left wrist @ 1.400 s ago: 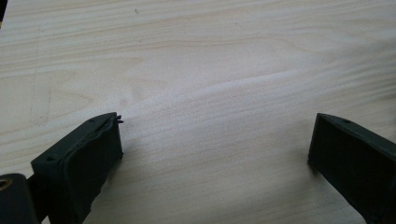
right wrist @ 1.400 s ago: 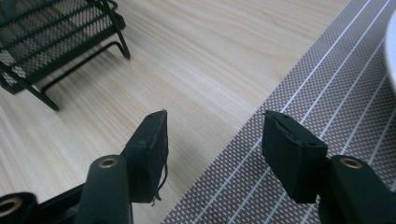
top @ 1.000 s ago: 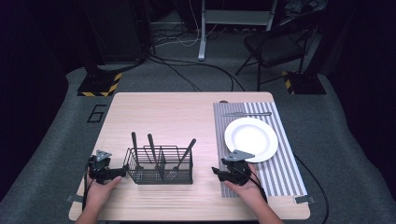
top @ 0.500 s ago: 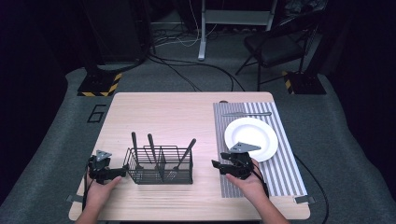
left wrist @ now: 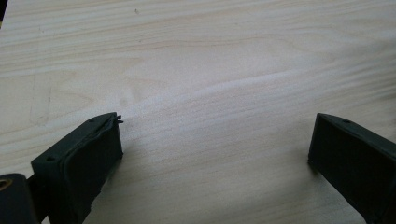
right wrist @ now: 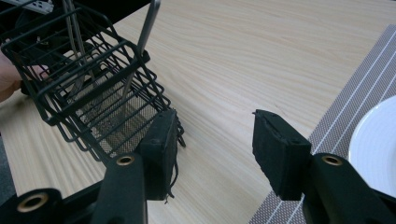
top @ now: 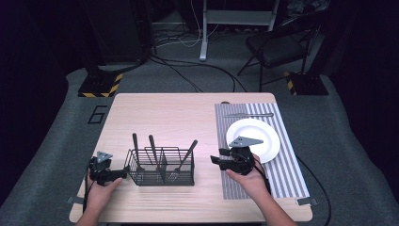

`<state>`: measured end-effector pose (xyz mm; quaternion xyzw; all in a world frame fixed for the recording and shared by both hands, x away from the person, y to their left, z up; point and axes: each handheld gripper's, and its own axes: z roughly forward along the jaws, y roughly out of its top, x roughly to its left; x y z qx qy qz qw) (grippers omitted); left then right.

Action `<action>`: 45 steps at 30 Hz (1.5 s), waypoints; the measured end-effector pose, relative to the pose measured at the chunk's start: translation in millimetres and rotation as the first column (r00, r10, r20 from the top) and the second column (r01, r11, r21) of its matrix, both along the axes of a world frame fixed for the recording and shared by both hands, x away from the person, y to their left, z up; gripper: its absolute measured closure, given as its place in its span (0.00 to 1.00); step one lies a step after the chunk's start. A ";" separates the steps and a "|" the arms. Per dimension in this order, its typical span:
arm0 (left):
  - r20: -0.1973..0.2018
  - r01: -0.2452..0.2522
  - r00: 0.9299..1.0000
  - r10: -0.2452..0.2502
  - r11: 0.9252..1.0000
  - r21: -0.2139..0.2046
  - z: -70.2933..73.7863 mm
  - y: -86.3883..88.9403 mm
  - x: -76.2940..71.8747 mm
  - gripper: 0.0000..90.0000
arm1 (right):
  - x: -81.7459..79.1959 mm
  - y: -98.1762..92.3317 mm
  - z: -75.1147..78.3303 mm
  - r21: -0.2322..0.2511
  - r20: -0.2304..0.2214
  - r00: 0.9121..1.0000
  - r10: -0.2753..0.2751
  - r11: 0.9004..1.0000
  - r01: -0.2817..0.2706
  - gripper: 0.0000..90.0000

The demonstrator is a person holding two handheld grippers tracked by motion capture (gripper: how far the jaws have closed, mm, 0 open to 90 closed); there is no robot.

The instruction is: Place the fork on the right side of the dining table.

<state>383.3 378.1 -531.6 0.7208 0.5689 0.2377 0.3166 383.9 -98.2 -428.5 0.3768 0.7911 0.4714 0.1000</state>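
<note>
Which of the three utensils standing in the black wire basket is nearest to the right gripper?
The rightmost utensil, whose handle leans toward the right gripper; the other two stand upright further left in the black wire basket.

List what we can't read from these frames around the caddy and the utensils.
- Utensil heads: high view, behind the wire caddy mesh, too small to tell forks from spoons.
- Utensil handles: right gripper view, cut off by the top edge.
- Utensil above the plate: high view, too small to identify.

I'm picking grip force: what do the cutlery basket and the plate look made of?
Cutlery basket: likely metal wire with a matte black coating, with thin rods and a fine mesh floor. Plate: smooth glossy white, probably ceramic, though melamine would look the same.
</note>
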 end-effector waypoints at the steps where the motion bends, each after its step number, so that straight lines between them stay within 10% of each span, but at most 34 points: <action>1: 0.003 -0.002 1.000 0.002 1.000 0.000 -0.3 -0.2 0.1 0.03 | 0.8 1.1 1.2 0.002 -0.001 1.000 -0.002 1.000 0.002 0.55; 45: 0.003 -0.002 1.000 0.002 1.000 0.000 -0.2 -0.2 0.1 0.03 | 27.0 43.1 34.6 0.106 -0.009 1.000 0.015 0.994 -0.014 0.56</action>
